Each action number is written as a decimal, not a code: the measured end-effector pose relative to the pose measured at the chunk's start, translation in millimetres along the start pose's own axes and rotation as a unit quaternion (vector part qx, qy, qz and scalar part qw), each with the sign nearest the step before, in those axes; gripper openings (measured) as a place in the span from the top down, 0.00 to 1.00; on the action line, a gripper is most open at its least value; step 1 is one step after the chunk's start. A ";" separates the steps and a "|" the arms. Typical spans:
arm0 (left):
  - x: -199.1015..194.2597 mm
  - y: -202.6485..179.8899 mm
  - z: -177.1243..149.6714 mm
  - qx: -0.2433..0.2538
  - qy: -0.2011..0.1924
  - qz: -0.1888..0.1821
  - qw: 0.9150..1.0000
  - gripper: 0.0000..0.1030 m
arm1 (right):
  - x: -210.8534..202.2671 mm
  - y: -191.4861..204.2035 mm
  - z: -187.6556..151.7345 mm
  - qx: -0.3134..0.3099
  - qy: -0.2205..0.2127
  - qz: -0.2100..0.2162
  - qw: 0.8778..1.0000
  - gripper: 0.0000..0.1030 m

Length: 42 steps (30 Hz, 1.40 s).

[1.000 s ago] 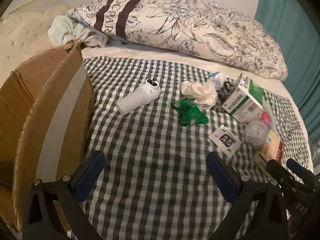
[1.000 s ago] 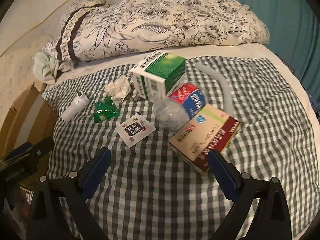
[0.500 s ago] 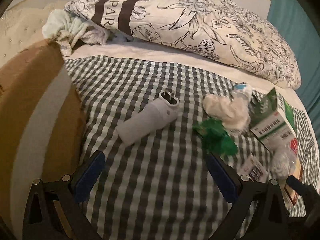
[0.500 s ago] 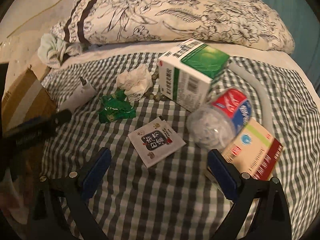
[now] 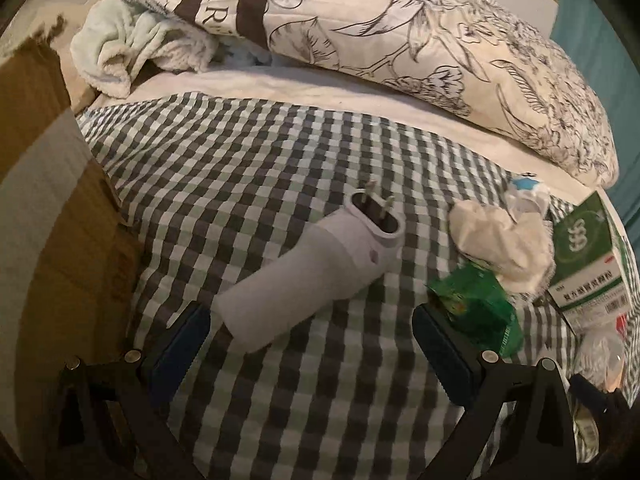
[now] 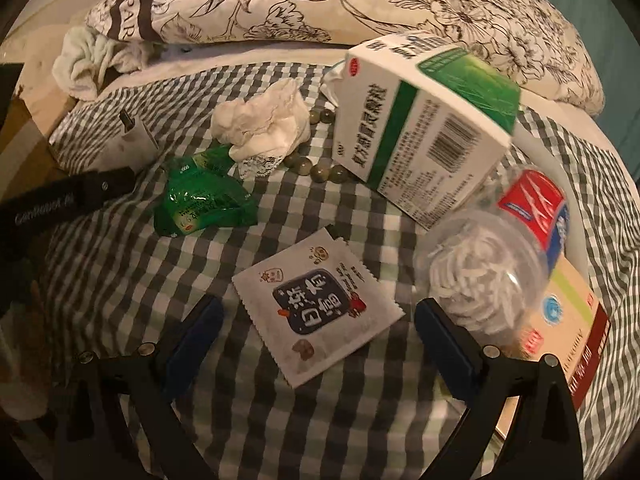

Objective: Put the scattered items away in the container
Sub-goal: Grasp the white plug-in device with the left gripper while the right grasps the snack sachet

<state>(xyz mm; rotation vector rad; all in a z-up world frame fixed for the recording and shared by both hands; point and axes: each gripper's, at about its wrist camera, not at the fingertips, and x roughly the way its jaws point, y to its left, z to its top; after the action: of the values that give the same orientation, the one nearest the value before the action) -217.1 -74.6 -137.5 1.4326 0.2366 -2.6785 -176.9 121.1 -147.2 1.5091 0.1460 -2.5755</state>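
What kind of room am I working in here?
Most likely a bedroom, on top of a bed. A large floral pillow lies at the far end, a checked bedsheet covers the soft surface under the clutter, and a crumpled pale towel is tucked beside the pillow.

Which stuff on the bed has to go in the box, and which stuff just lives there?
To tidy away:
white plug-in device
crumpled tissue
green wrapper
white sachet
green-and-white medicine box
plastic bottle
bead string
They go in the cardboard box.

Just lying about:
floral pillow
pale towel
checked cloth
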 end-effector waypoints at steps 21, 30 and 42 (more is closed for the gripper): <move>23.4 -6.6 7.2 0.025 -0.017 0.021 0.999 0.19 | 5.4 2.0 2.7 -0.004 -0.015 -0.010 1.000 0.06; 15.8 -17.3 3.3 0.060 -0.029 0.011 0.998 0.64 | 0.8 1.4 2.0 -0.003 -0.020 -0.007 1.000 0.27; -3.7 -16.9 -12.7 0.056 -0.025 0.002 0.998 0.68 | -10.0 -7.7 2.0 0.006 -0.014 0.024 1.000 0.89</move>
<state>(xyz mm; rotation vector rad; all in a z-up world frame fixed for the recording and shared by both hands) -207.3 -55.7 -139.8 1.3914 0.0802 -2.7606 -175.2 129.2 -137.5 1.4619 0.0895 -2.5621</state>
